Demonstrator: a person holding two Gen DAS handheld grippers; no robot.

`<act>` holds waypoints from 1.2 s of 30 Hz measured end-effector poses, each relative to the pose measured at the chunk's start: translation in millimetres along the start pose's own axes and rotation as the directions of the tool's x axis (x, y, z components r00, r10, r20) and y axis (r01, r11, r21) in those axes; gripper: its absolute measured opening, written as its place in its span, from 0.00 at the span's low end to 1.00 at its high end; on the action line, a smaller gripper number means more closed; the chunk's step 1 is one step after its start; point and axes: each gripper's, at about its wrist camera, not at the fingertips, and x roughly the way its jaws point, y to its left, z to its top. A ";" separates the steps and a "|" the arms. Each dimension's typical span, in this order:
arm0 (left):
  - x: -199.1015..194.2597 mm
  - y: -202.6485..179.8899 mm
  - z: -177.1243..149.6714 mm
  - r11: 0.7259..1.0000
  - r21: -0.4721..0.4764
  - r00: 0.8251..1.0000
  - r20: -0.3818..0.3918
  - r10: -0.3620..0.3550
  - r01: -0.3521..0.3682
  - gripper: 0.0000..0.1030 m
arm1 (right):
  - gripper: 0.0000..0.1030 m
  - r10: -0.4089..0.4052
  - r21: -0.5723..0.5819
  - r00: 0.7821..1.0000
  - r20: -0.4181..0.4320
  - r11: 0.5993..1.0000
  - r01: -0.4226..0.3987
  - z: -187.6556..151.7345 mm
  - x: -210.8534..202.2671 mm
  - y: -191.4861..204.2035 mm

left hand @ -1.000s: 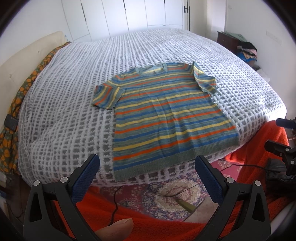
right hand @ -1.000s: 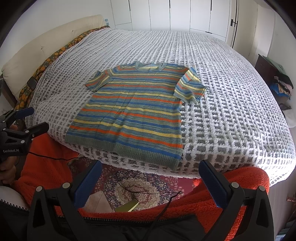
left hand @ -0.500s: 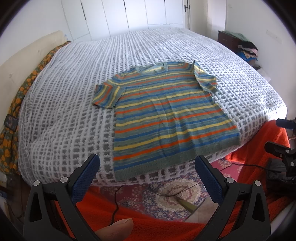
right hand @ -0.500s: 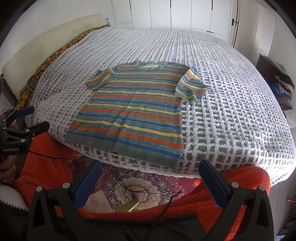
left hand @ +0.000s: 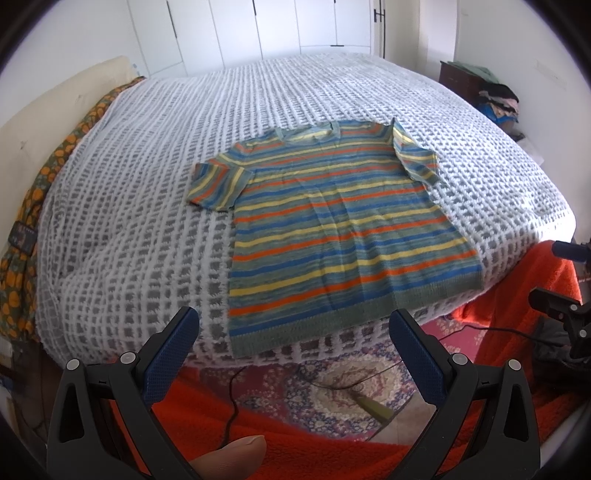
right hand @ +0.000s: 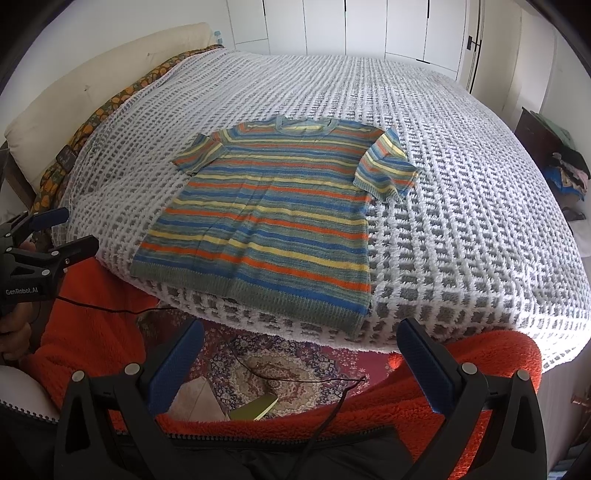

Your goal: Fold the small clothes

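Your striped T-shirt (left hand: pixel 340 229) lies spread flat and face up on the white-and-grey knitted bedspread (left hand: pixel 147 184), hem right at the near edge of the bed, neckline pointing away from you. Both short sleeves are out to the sides; the one on your right (right hand: pixel 386 164) is slightly rumpled, its edge curled up.

Your left gripper (left hand: pixel 295 347) hovers short of the hem, jaws wide apart, nothing between the blue pads, and your thumb tip (left hand: pixel 236 452) peeks in at the bottom. Your right gripper (right hand: pixel 301 354) hangs just off the bed edge too, jaws wide, empty. From the right wrist view you can read "GenRobot.AI" (right hand: pixel 21 291) printed in white on the left gripper's black body.

Below, an orange fleece blanket (right hand: pixel 461 376) drapes beneath the bed edge, a thin black cable (right hand: pixel 295 378) runs over a patterned rug (left hand: pixel 332 384). White wardrobe doors (left hand: pixel 280 29) stand behind the bed.
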 end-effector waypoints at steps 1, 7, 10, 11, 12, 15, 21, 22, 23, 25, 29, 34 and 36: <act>0.0 0.1 0.0 1.000 0.000 1.000 0.000 0.000 0.000 1.00 | 1.00 0.000 -0.001 1.000 -0.001 1.000 0.000 0.0 0.4 0.3; 0.0 0.0 -0.1 1.000 0.000 1.000 0.000 0.000 0.000 1.00 | 1.00 0.000 -0.002 1.000 -0.001 1.000 0.000 -0.1 0.4 0.6; -0.1 0.0 0.0 1.000 0.000 1.000 0.000 0.000 0.000 1.00 | 1.00 0.000 -0.001 1.000 -0.001 1.000 0.000 -0.1 0.4 0.7; -0.3 0.3 -0.1 1.000 0.001 1.000 0.001 0.001 -0.001 1.00 | 1.00 0.000 -0.001 1.000 -0.001 1.000 0.000 -0.1 0.5 0.7; -0.3 -0.6 0.1 1.000 0.002 1.000 0.002 0.002 -0.002 1.00 | 1.00 0.000 -0.001 1.000 -0.001 1.000 0.000 -0.1 0.5 0.7; -1.5 -0.8 -0.5 1.000 0.004 1.000 0.005 0.004 -0.004 1.00 | 1.00 0.000 -0.002 1.000 -0.001 1.000 0.000 -0.1 0.5 0.8; -1.8 -1.5 -0.5 1.000 0.004 1.000 0.005 0.004 -0.004 1.00 | 1.00 0.000 -0.002 1.000 -0.001 1.000 0.000 -0.8 0.5 1.5; -1.8 -1.4 -0.4 1.000 0.004 1.000 0.005 0.004 -0.005 1.00 | 1.00 0.000 -0.002 1.000 -0.001 1.000 0.000 -0.8 0.4 1.5; -1.8 -1.4 -0.4 1.000 0.004 1.000 0.005 0.004 -0.004 1.00 | 1.00 0.000 -0.003 1.000 0.000 1.000 0.000 -0.8 0.4 1.5; -1.9 -1.3 -0.5 1.000 0.004 1.000 0.005 0.004 -0.004 1.00 | 1.00 0.000 -0.002 1.000 0.000 1.000 0.000 -0.7 0.4 1.4; -1.8 -1.3 -0.5 1.000 0.004 1.000 0.005 0.004 -0.004 1.00 | 1.00 0.000 -0.001 1.000 -0.001 1.000 0.000 -0.7 0.5 1.6; -1.9 -1.5 -0.7 1.000 0.004 1.000 0.004 0.004 -0.004 1.00 | 1.00 -0.001 -0.003 1.000 -0.001 1.000 0.001 -2.0 0.7 3.5; -1.9 -1.5 -0.8 1.000 0.004 1.000 0.004 0.004 -0.004 1.00 | 1.00 0.000 -0.004 1.000 -0.002 1.000 0.000 -2.4 1.2 4.0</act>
